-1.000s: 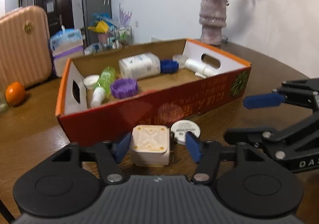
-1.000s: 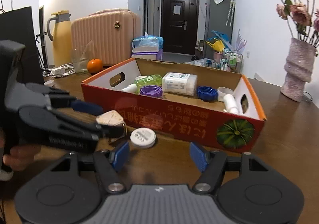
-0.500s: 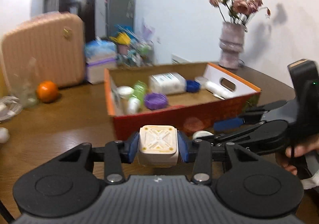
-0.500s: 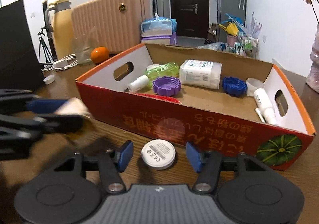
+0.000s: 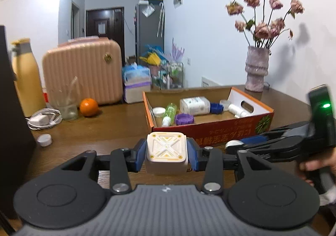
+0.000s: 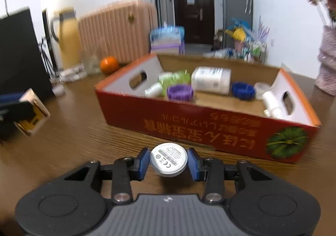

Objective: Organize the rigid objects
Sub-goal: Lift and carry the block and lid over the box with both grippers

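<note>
My left gripper [image 5: 167,155] is shut on a cream cube [image 5: 166,152] with a raised X on top, held above the table in front of the red cardboard box [image 5: 220,131]. My right gripper [image 6: 168,161] is shut on a white round disc [image 6: 168,159] with a printed label, just in front of the box [image 6: 189,124]. The box holds a white bottle [image 6: 211,79], a green bottle [image 6: 172,78], a purple lid [image 6: 180,92], a blue lid [image 6: 243,90] and a white tube [image 6: 272,102]. The cube also shows at the left in the right wrist view [image 6: 32,112].
An orange [image 5: 88,107], a glass [image 5: 67,106], a white charger with cable [image 5: 43,119] and a small white cap [image 5: 44,140] lie on the table at left. A vase of flowers [image 5: 256,74] stands behind the box. A pink suitcase [image 5: 84,72] stands beyond the table.
My left gripper closed on the cube and lifted it back from the box. My right gripper moved up to the white disc and closed on it.
</note>
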The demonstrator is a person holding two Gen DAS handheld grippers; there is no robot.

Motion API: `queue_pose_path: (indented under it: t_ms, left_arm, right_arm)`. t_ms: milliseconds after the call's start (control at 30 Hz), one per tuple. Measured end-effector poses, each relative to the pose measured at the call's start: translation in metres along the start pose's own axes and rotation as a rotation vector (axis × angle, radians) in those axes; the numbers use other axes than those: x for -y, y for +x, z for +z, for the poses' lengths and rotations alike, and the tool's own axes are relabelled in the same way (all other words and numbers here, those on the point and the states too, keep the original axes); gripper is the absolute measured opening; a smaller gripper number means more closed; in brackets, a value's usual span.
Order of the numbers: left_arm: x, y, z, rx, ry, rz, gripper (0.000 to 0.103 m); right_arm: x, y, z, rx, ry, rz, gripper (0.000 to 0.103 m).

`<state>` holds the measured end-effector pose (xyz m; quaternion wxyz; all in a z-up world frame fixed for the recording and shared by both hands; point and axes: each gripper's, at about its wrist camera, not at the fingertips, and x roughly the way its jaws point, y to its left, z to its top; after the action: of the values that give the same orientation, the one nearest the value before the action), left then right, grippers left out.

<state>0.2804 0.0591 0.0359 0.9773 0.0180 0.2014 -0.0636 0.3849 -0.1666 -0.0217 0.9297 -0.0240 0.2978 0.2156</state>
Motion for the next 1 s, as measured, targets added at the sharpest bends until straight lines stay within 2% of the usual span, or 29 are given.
queue_pose_path:
  t_ms: [200,333,433,500,600,733,1000]
  left_arm:
    - [0.020,-0.048,-0.009,0.071,-0.006,0.062,0.042]
    - [0.037,-0.090,-0.017,0.164,-0.031,0.091,0.042]
    - [0.053,-0.118,-0.025,0.215,-0.048,0.113,0.042]
    - [0.063,-0.135,-0.030,0.232,-0.052,0.100,0.042]
    - [0.076,-0.158,-0.041,0.259,-0.034,0.057,0.042]
    - [0.087,-0.174,-0.053,0.239,-0.030,0.014,0.042]
    - [0.088,-0.182,-0.050,0.266,-0.036,-0.008,0.042]
  right_arm:
    - [-0.010,-0.107,-0.023,0.176,-0.038,-0.105,0.039]
    - [-0.024,-0.174,-0.048,0.278,-0.073,-0.154,0.039]
    - [-0.038,-0.212,-0.065,0.353,-0.085,-0.188,0.039]
    - [-0.048,-0.234,-0.074,0.388,-0.085,-0.206,0.039]
    - [-0.061,-0.257,-0.089,0.428,-0.039,-0.190,0.039]
    - [-0.076,-0.277,-0.103,0.458,-0.046,-0.160,0.039]
    - [-0.078,-0.282,-0.104,0.469,-0.043,-0.187,0.039]
